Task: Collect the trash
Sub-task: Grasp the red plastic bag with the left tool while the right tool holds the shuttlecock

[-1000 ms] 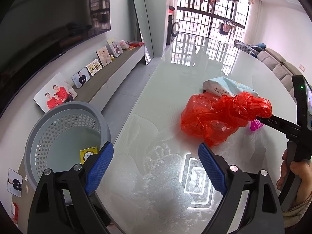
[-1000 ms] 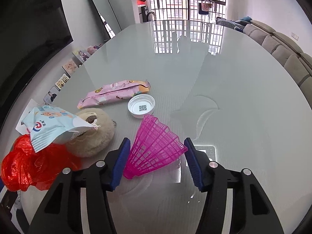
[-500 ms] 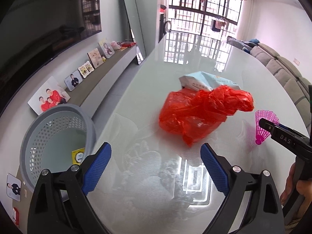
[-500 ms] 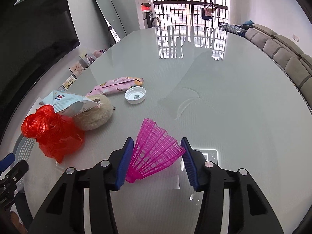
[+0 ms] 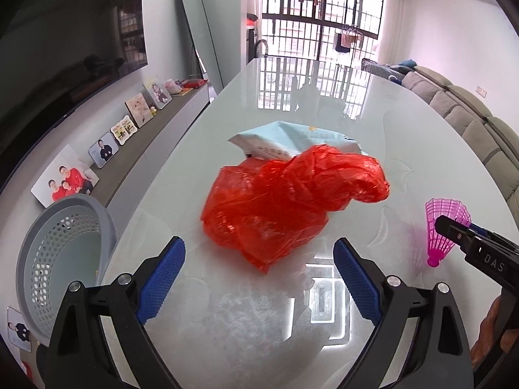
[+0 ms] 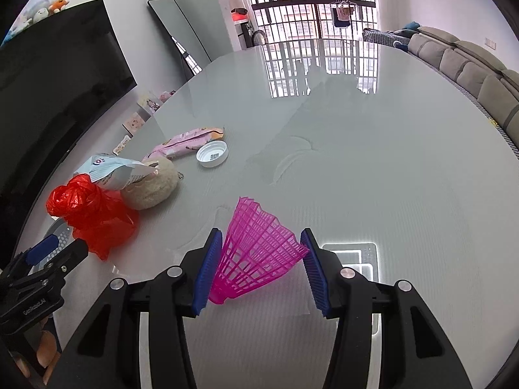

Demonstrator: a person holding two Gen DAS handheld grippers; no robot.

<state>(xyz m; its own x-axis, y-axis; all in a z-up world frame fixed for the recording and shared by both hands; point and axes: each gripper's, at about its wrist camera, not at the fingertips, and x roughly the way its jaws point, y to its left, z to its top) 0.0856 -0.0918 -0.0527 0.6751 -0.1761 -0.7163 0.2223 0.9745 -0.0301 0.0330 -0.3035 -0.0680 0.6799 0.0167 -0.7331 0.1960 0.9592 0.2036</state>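
So counting what's sitting on the glass table (image 6: 373,168): one red plastic bag (image 6: 94,217), one pink shuttlecock (image 6: 256,253), one white bottle cap (image 6: 212,153), one fuzzy beige round thing (image 6: 152,184), and two snack packets, a light blue one (image 6: 112,171) and a pink one (image 6: 186,137), both lying just past the bag. Beside the table's edge one grey mesh basket (image 5: 48,253) is standing, and two grippers are showing, left (image 5: 259,278) and right (image 6: 258,272)

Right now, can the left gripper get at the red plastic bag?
Probably yes. The left gripper is open, and the red plastic bag lies on the table straight ahead, nothing between them. The right gripper sits off to the side.
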